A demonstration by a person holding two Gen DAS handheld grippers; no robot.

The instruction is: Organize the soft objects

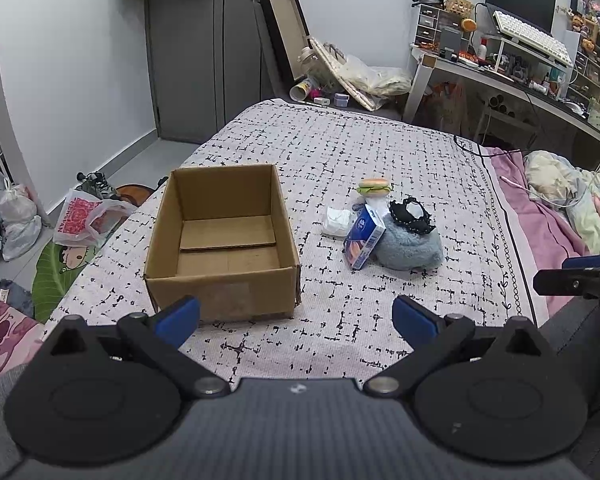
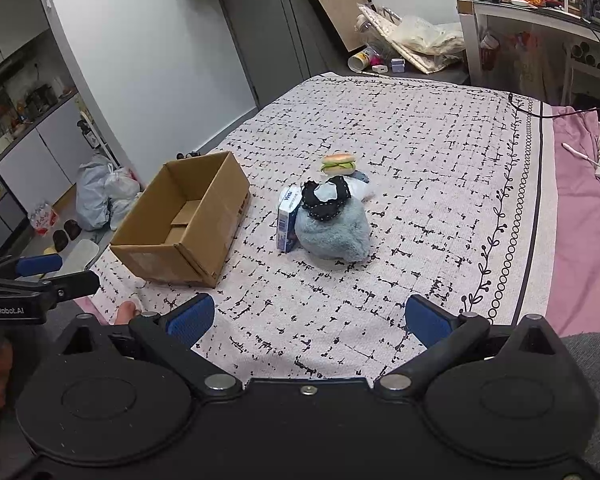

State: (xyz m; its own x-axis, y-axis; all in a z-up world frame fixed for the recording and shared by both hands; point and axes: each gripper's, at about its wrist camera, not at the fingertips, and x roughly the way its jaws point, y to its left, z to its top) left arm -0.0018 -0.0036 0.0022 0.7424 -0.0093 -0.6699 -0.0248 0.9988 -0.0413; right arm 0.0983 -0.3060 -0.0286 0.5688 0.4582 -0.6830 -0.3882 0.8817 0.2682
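Observation:
An empty open cardboard box [image 1: 224, 240] [image 2: 184, 224] stands on the bed. To its right lies a small pile: a grey-blue fluffy item [image 1: 410, 246] [image 2: 334, 232], a black lace piece [image 1: 412, 214] [image 2: 326, 196] on top of it, a blue tissue pack [image 1: 363, 237] [image 2: 287, 218] leaning against it, a white soft item [image 1: 336, 221], and a toy hamburger [image 1: 375, 187] [image 2: 339, 163] behind. My left gripper [image 1: 296, 320] is open and empty just in front of the box. My right gripper [image 2: 310, 320] is open and empty, well short of the pile.
The bed has a white black-patterned cover [image 1: 360, 152] with pink bedding [image 1: 540, 216] and crumpled blankets on the right. Bags [image 1: 84, 216] and shoes lie on the floor left of the bed. A cluttered desk [image 1: 520, 64] stands behind.

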